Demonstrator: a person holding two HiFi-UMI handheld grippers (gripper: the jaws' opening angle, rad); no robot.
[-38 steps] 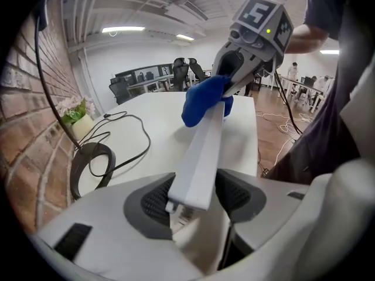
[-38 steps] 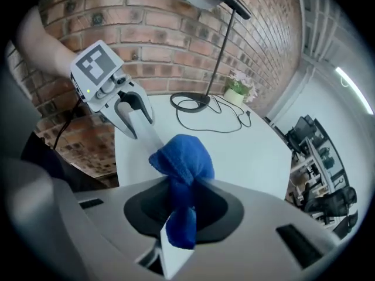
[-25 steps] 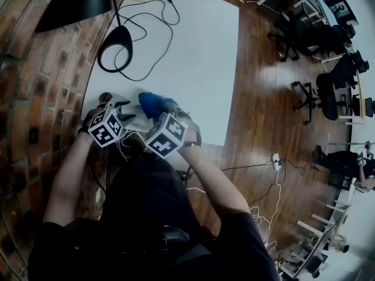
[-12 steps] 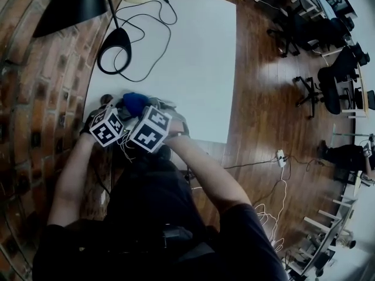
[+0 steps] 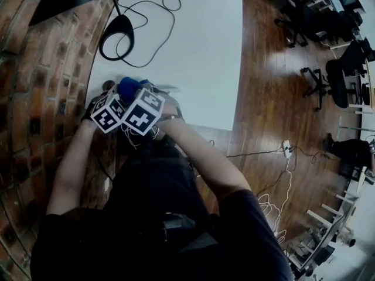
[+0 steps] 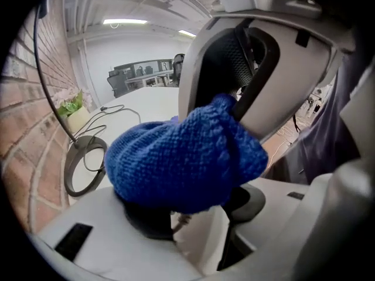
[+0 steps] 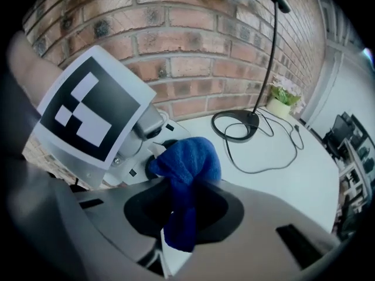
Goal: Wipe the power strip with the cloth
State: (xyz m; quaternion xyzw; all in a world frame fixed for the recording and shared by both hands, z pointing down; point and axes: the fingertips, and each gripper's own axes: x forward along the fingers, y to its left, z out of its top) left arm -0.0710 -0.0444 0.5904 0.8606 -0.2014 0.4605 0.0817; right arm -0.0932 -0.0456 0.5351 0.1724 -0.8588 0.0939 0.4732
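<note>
A blue knitted cloth (image 5: pixel 128 88) is pinched in my right gripper (image 5: pixel 132 93), which is shut on it; a fold hangs down between its jaws (image 7: pixel 176 215). The cloth (image 6: pixel 181 163) lies right over the tips of my left gripper (image 6: pixel 193 215), at the table's near left corner. Between the left jaws shows a white body, the power strip (image 6: pixel 199 247), mostly hidden under the cloth. The left jaws stand wide around it. Both marker cubes sit side by side in the head view, and the left gripper (image 7: pixel 153 150) is just left of the cloth (image 7: pixel 187 160).
The white table (image 5: pixel 193 57) carries a black lamp base (image 5: pixel 117 37) and a looped black cable (image 5: pixel 153 16) at the far left. A brick wall (image 5: pixel 41 69) runs along the left. A second white power strip (image 5: pixel 286 148) with wires lies on the wooden floor; office chairs stand at the right.
My right gripper has carried the blue cloth leftward until it sits over the left gripper's tips. The left gripper has stayed put.
</note>
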